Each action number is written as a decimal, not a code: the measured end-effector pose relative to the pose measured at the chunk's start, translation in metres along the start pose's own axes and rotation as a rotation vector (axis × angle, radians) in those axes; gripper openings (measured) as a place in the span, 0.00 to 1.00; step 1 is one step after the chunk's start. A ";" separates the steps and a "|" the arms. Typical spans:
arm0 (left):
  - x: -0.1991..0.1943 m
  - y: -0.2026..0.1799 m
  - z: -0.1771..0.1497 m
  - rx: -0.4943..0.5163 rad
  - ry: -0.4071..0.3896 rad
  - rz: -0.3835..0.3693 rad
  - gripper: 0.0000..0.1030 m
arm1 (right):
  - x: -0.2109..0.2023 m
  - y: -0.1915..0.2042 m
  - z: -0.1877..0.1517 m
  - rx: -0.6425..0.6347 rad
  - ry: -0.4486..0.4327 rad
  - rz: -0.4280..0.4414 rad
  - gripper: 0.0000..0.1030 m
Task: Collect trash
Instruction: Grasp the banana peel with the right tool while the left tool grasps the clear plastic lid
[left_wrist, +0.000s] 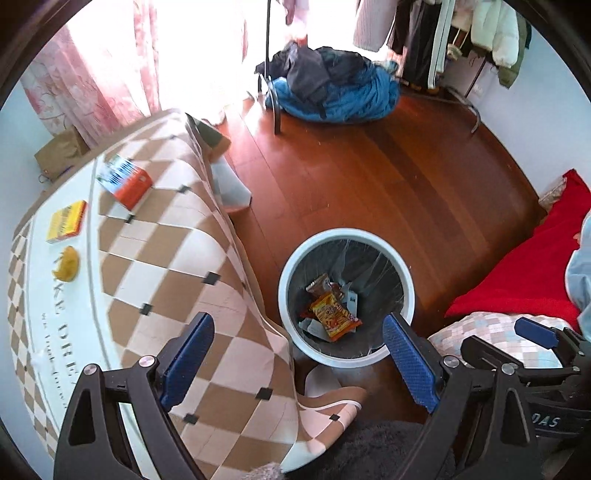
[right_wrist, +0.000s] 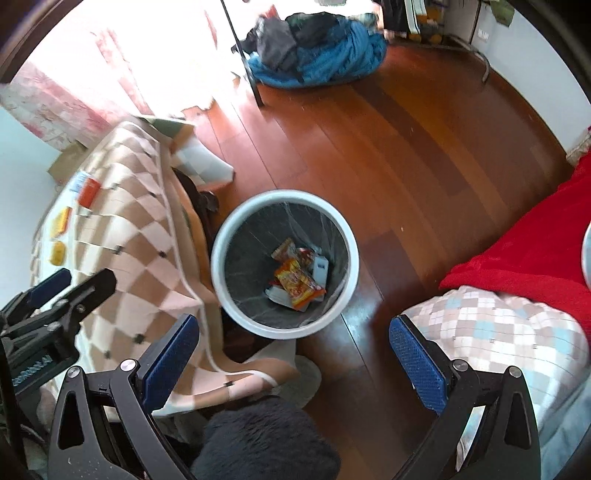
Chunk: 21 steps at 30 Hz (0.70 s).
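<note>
Bin (left_wrist: 295, 258) on wood floor (left_wrist: 369, 177)

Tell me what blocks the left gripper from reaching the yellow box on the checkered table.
Nothing visible does. The left gripper is open and empty, and the yellow box lies uncovered on the table's white strip, with a yellowish scrap beside it, apart from the box.

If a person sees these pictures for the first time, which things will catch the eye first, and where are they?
First comes the round white trash bin on the wooden floor, with an orange snack wrapper and other packets lying at its bottom. Next, the checkered cloth on the table beside the bin, still carrying a red box, a yellow box and a yellowish lump. Both the left gripper and the right gripper are open and empty.
</note>
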<state>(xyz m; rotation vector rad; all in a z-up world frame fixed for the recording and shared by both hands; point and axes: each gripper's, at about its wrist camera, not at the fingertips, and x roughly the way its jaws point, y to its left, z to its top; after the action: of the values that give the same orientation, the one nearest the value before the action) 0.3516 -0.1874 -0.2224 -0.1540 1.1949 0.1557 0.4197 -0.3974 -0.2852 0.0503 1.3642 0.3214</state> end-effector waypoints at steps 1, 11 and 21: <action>-0.006 0.001 -0.001 -0.001 -0.010 0.005 0.91 | -0.009 0.003 0.000 0.001 -0.015 0.004 1.00; -0.099 0.071 0.010 -0.108 -0.173 0.063 0.91 | -0.111 0.072 0.009 -0.030 -0.208 0.118 1.00; -0.119 0.274 -0.022 -0.384 -0.208 0.307 1.00 | -0.071 0.260 0.027 -0.235 -0.113 0.259 1.00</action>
<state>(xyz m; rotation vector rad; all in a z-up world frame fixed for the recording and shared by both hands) 0.2335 0.0716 -0.1295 -0.2825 0.9651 0.6566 0.3827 -0.1633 -0.1548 0.0491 1.2011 0.6842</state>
